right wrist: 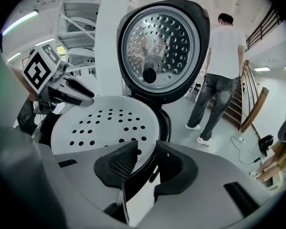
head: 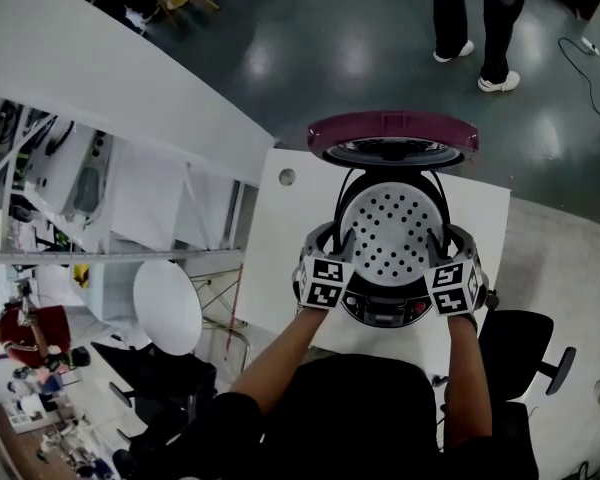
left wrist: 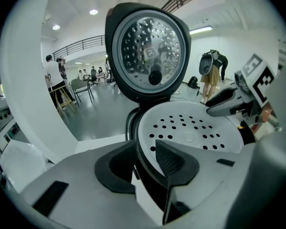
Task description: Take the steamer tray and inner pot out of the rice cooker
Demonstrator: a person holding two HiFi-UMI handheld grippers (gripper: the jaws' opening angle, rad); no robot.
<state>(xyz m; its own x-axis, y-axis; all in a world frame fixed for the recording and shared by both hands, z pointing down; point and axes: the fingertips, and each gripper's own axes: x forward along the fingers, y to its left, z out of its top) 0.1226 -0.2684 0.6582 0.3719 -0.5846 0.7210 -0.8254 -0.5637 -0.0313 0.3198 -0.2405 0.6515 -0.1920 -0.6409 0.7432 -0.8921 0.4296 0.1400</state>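
Observation:
A rice cooker (head: 385,306) stands on a white table with its maroon lid (head: 392,133) tipped up behind it. In its mouth sits the white perforated steamer tray (head: 392,230); the inner pot below is hidden apart from a dark rim. My left gripper (head: 338,244) straddles the tray's left rim, and my right gripper (head: 448,244) straddles the right rim. In the left gripper view the left gripper (left wrist: 145,159) has one pad outside the rim and one over the tray (left wrist: 190,132), closed against it. The right gripper (right wrist: 147,161) holds the tray (right wrist: 105,123) the same way.
The white table (head: 280,258) is small, with its edges close around the cooker. A black office chair (head: 525,353) stands at the right and a round white table (head: 167,303) at the left. One person (head: 475,28) stands beyond the table on the dark floor.

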